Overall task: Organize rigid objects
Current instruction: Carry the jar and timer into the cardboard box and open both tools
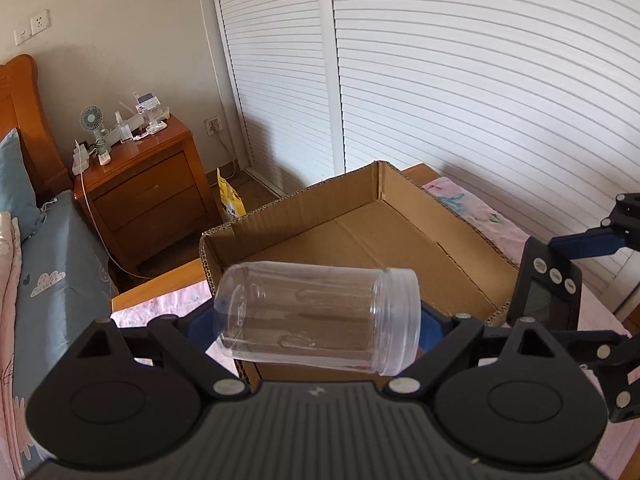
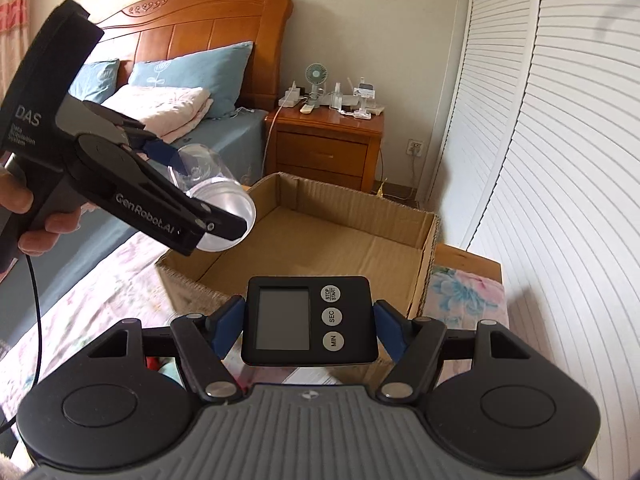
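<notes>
My left gripper (image 1: 316,320) is shut on a clear plastic jar (image 1: 320,316), held sideways with its threaded mouth to the right, above the near edge of an open cardboard box (image 1: 360,236). The jar (image 2: 218,196) and left gripper (image 2: 188,184) also show in the right wrist view, over the box's left wall. My right gripper (image 2: 310,320) is shut on a black digital timer (image 2: 310,320) with a grey screen and three round buttons, held above the near wall of the box (image 2: 320,256). The timer (image 1: 548,292) shows at the right in the left wrist view. The box looks empty inside.
The box stands on a bed with a pink floral cover (image 2: 100,292). A wooden nightstand (image 2: 324,144) with a small fan and clutter stands beyond it. White slatted wardrobe doors (image 2: 560,160) run along the right. Blue pillows and a wooden headboard (image 2: 208,24) lie at the far left.
</notes>
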Demonstrator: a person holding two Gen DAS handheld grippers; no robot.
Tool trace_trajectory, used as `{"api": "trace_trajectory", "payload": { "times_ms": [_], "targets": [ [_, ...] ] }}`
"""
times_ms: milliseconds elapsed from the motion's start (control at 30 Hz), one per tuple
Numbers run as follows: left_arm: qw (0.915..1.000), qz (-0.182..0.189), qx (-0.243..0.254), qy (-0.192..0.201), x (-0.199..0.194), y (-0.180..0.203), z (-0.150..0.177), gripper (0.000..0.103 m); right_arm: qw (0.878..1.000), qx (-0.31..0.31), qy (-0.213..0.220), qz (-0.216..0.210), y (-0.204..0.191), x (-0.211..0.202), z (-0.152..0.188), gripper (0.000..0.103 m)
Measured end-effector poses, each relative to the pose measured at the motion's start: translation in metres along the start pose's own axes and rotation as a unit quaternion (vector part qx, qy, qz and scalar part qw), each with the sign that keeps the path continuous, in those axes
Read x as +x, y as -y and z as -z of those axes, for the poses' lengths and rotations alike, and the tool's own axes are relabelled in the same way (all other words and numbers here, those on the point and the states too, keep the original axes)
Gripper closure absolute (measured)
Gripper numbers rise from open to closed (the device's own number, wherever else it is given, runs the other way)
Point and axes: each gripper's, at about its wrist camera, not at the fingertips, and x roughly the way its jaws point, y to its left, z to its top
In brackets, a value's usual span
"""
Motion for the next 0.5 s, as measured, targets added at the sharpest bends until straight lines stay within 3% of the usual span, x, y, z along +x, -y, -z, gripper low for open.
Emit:
{"api": "trace_trajectory", "payload": {
  "times_ms": [167, 300, 500],
  "targets": [
    [0.9996, -0.006, -0.017, -0.019, 0.038, -0.009, -0.010, 0.010, 1.000, 0.008, -0.015, 0.003, 0.015, 0.024, -0.006, 0.029],
    [0.9989, -0.038, -0.027, -0.007, 0.054, -0.018, -0.018, 0.008, 1.000, 0.008, -0.024, 0.009, 0.024, 0.037, -0.010, 0.029],
    [0.9982, -0.017, -0.055, -0.015, 0.049, -0.028, -0.012, 0.008, 0.999, 0.012, -0.028, 0.012, 0.033, 0.050, -0.019, 0.029]
  ]
}}
